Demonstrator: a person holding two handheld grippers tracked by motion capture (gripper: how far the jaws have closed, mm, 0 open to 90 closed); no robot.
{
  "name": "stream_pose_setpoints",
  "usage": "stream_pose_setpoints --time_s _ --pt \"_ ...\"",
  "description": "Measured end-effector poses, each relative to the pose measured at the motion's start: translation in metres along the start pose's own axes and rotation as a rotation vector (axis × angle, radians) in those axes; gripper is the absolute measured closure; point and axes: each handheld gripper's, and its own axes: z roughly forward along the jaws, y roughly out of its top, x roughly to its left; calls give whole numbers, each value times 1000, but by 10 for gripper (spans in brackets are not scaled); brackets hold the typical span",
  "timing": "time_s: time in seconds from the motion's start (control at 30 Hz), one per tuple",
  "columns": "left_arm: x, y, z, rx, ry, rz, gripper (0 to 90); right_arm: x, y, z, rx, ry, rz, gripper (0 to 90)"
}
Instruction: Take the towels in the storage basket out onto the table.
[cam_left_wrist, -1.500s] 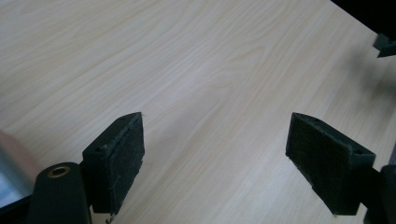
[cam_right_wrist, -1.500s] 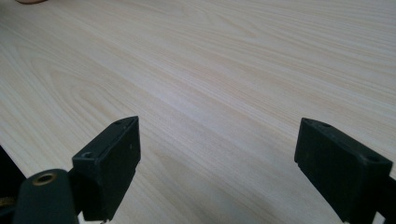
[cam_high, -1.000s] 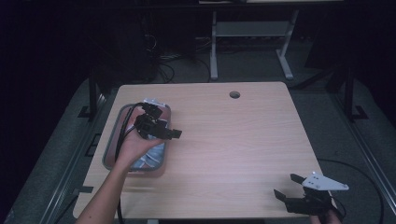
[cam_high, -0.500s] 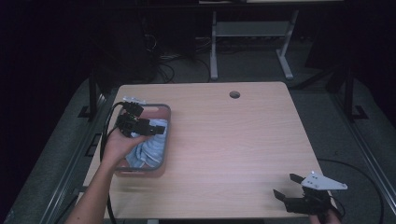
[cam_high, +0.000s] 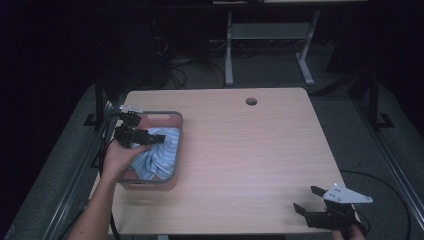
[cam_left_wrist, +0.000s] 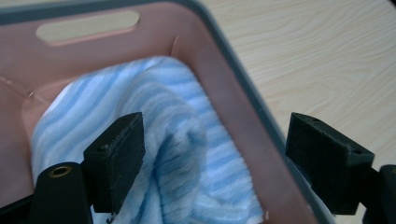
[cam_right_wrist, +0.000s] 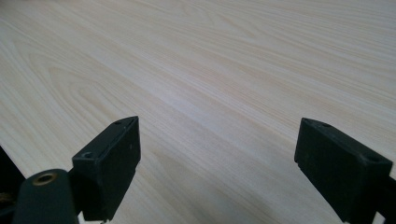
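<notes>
A pink basket with a grey rim (cam_high: 176, 131) stands at the table's left side, and a blue-and-white striped towel (cam_high: 161, 150) lies bunched inside it. My left gripper (cam_high: 152, 139) hovers over the basket's far half, open and empty. In the left gripper view the left gripper (cam_left_wrist: 217, 161) straddles the basket wall (cam_left_wrist: 229, 107): one jaw is over the towel (cam_left_wrist: 159, 112), the other outside over the wood. My right gripper (cam_high: 306, 199) rests open near the front right corner. The right gripper view has the right gripper (cam_right_wrist: 217, 163) over bare tabletop.
The wooden table (cam_high: 250, 150) has a round cable hole (cam_high: 251, 101) near its far edge. A white desk frame (cam_high: 270, 35) and cables stand on the dark floor behind. Black rails run along both sides of the table.
My left gripper has drifted left over the basket, toward its left rim, still open. The right gripper has stayed in place.
</notes>
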Motion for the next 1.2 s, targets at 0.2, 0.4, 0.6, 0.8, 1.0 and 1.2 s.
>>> stream_pose_setpoints --time_s 0.2,0.4,0.6,0.8,1.0,1.2 --pt "8 -4 7 42 48 -17 192 1 0 1 7 8 -10 137" --pt "8 -7 20 121 109 3 194 1 0 1 6 8 -4 137" --pt "7 -10 38 177 114 -6 195 0 0 0 -1 7 -13 137" --pt "9 -14 50 252 101 -2 252 2 0 0 4 9 -9 137" --pt "10 -19 61 339 167 26 336 3 0 3 10 13 -11 137" --pt "5 -19 71 399 230 58 407 3 0 2 8 9 -6 137"
